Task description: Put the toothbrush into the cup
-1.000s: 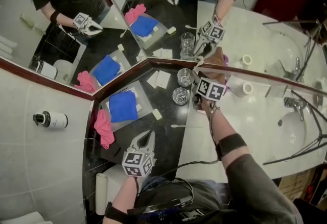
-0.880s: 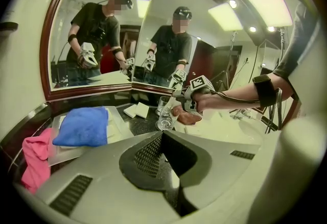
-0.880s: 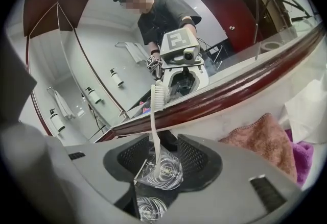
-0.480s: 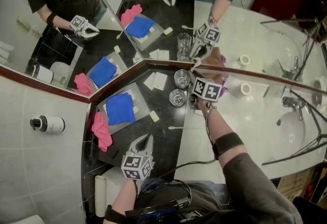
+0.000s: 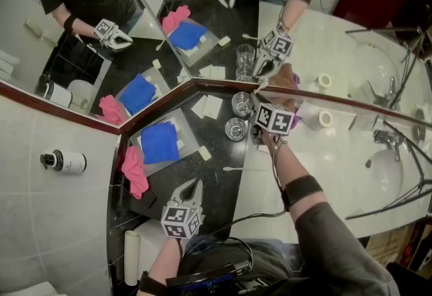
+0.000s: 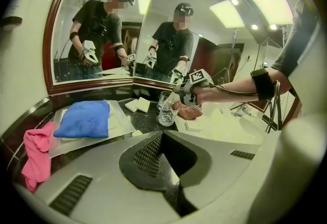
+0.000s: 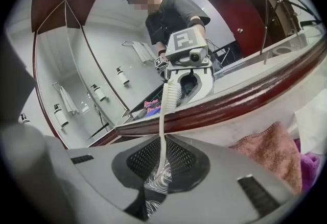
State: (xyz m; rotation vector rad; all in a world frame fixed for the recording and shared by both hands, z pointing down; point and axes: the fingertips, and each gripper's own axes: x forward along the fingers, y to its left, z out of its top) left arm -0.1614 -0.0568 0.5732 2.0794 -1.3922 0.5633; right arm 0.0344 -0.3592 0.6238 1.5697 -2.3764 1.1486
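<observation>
Ceiling lights (image 6: 232,12) glare in the mirror (image 6: 66,24); the dark surface (image 5: 223,183) stays dim; gripper views warp, darkening at edges.

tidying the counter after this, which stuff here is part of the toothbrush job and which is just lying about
In the job:
toothbrush, between the jaws of the right gripper, which have just been closing on it
near glass cup
far glass cup

Lying about:
blue cloth
pink cloth
tape roll
brown towel
</observation>
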